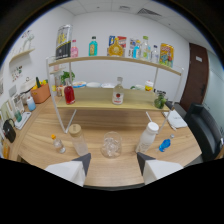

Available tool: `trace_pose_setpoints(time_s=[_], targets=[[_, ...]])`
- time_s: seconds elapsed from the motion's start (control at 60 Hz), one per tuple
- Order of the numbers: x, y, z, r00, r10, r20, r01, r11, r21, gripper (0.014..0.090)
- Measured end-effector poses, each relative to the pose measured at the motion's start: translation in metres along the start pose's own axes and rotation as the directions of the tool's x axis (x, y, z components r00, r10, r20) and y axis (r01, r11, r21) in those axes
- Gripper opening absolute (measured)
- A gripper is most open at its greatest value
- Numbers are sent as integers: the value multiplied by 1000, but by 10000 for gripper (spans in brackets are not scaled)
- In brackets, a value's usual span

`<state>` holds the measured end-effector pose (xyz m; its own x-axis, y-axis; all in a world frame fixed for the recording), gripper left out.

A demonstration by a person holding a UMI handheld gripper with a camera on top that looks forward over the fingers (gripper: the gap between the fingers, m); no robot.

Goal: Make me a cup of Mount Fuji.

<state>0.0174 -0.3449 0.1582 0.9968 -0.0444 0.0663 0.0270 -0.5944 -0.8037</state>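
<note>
My gripper [112, 162] is open, its two white fingers spread wide above the near edge of the wooden table [40, 142]. Just ahead of the gap between them stands a clear faceted glass [111, 145]. A clear bottle with a wooden lid [78, 140] stands ahead of the left finger, and a white-capped milky bottle [147, 137] stands ahead of the right finger. A blue cap-like object [164, 145] lies beyond the milky bottle, to its right. Nothing is held.
A small yellow-capped bottle [57, 144] stands left of the lidded bottle. A two-level wooden shelf [100, 102] behind holds a red-liquid bottle [69, 93], a clear bottle with a label [118, 92] and several bottles on top. A black chair [207, 125] sits at right.
</note>
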Motion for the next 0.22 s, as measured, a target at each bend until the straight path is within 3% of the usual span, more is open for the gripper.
trace_pose_setpoints(time_s=[0.217], targets=[[-5, 1, -2, 1000, 0, -3, 0, 1000, -5, 857]])
